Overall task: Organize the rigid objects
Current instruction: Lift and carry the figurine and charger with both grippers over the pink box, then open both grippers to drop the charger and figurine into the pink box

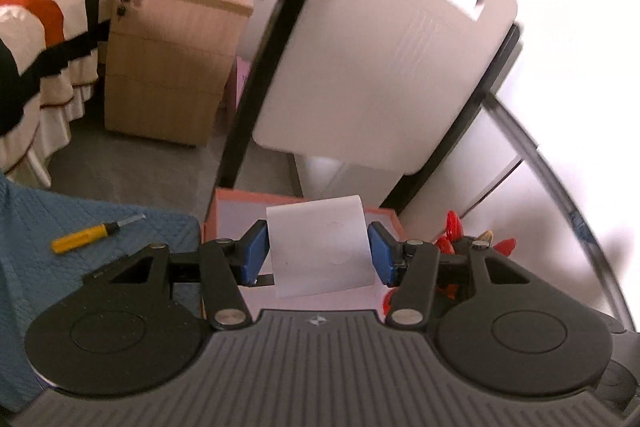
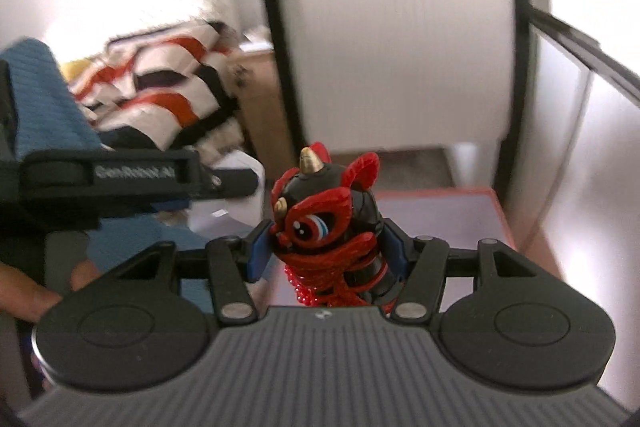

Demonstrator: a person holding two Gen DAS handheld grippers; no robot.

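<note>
Both grippers are carrying loads over the pink tray (image 1: 304, 205): the left gripper (image 1: 319, 253) with its fingers clamping a white box (image 1: 320, 247), the right gripper (image 2: 326, 251) clamping a lion figurine (image 2: 326, 223), each probably awaiting lowering and release inside it.

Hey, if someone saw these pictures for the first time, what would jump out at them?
The red and black lion figurine, clamped upright in the right gripper over the pink-rimmed box. Next, the white box gripped by the left gripper, and the yellow-handled screwdriver lying on the blue cloth.
</note>
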